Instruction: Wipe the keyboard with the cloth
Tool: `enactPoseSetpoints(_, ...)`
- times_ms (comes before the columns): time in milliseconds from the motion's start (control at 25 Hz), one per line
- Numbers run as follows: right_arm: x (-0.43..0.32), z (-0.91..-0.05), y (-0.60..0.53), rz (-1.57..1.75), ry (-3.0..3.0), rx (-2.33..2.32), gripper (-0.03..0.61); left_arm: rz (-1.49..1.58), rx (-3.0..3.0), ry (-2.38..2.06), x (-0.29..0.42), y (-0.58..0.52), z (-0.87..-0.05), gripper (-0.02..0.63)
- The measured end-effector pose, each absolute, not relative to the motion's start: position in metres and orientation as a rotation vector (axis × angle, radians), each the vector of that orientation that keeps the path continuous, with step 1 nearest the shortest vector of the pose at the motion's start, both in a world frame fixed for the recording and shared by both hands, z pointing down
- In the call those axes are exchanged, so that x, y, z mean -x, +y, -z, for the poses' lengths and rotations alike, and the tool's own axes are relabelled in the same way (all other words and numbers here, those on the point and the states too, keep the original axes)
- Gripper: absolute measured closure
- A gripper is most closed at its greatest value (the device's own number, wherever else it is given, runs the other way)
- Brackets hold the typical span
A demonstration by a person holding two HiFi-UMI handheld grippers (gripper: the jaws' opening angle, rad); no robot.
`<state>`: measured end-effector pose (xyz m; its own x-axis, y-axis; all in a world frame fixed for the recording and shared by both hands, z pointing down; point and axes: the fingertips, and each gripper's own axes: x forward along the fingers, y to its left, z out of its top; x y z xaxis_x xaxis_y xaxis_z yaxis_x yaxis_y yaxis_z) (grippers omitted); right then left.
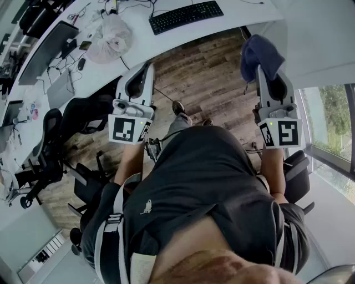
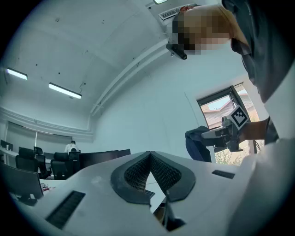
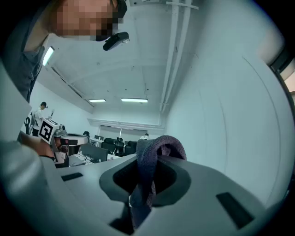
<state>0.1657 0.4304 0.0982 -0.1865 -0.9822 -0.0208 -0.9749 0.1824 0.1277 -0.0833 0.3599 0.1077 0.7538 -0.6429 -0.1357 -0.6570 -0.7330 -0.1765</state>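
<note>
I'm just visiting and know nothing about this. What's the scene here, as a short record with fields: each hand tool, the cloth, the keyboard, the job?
left gripper: fingers closed together, nothing between them
right gripper: fingers clamped on the cloth
cloth: dark blue, draped over the right gripper's tip
keyboard: black, on the white desk, apart from both grippers
job: wiping not yet begun; both grippers over the wooden floor

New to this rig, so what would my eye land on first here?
The dark blue cloth bunched in the shut right tool, raised at the head view's upper right. Beyond it, the black keyboard lies on the white desk at the top edge, while the left tool is shut on nothing.
</note>
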Motion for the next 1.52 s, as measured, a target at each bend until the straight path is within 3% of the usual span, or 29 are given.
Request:
enactPoseSetpoints(720,-0.163,-0.111,0.398,0.097,-2.367,-2.001,0.528,-0.073,2.767,1.060,0.097,0.327,-0.125,0.609)
enactPoseSetpoints(1520,-0.129,-0.110,0.251,0.132,-2.186,-2.096,0.528,-0.217,2.852,1.022,0.142,0.160,-0.135,0.609)
